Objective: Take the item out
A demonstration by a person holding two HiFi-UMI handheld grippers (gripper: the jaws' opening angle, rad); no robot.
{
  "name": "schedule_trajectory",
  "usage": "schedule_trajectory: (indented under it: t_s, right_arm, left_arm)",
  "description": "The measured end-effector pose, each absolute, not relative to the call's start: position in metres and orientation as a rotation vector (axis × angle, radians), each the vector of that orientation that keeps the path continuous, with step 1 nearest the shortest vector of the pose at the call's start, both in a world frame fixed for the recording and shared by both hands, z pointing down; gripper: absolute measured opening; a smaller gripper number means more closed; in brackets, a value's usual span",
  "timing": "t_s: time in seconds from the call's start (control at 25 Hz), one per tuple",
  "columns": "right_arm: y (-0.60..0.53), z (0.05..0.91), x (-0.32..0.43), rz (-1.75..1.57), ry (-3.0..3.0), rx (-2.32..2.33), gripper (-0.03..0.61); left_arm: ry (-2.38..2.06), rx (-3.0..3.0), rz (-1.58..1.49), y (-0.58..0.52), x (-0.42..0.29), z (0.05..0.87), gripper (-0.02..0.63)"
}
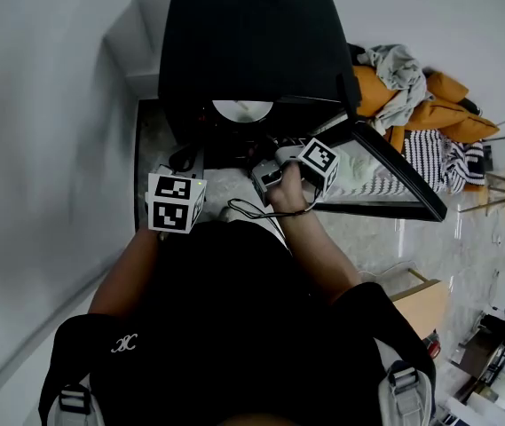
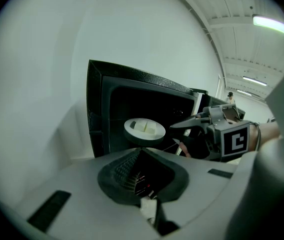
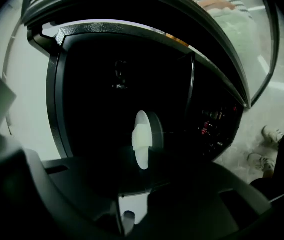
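Note:
A black oven-like cabinet (image 1: pixel 252 43) stands open in front of me. A white plate (image 1: pixel 241 111) with pale blocks (image 2: pixel 149 127) on it rests just inside the opening. In the right gripper view the plate (image 3: pixel 142 136) shows edge-on, straight ahead of the jaws and apart from them. My right gripper (image 2: pixel 174 126) points at the plate's right rim, jaws a narrow gap apart with nothing between them. My left gripper (image 2: pixel 141 154) hangs back, lower left of the opening; its marker cube (image 1: pixel 177 202) hides its fingers in the head view.
The cabinet's glass door (image 1: pixel 394 180) is swung open to the right. A white wall runs along the left. Orange cushions and clothes (image 1: pixel 421 96) are heaped at the back right. A cardboard box (image 1: pixel 421 304) sits on the marble floor, and feet in shoes (image 3: pixel 261 161) stand nearby.

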State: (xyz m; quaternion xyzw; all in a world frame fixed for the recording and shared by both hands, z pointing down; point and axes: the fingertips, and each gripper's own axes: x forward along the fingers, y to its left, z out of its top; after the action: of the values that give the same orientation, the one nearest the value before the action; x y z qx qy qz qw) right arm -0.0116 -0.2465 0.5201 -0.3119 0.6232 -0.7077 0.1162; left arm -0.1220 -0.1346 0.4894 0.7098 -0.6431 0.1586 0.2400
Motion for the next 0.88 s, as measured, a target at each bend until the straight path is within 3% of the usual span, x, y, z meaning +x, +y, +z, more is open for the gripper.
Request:
schedule_trajectory:
  t_s: [0.12,0.32,0.88]
  right_arm:
    - [-0.251,0.522,-0.017,-2.099,1.754,-0.919,0.086]
    - [-0.259,0.524,-0.024,-2.113,1.711,-0.952,0.153]
    - [-0.264,0.534,-0.026,-2.206,1.589,-1.030,0.153]
  left_arm:
    - [-1.759,1.941,0.435,-0.134,-0.122,0.490,0.002]
    - [-1.758,1.939,0.432,-0.132,-0.121,0.491,0.002]
    - [-1.767,1.922,0.419,-0.129,-0.126,0.493,0.002]
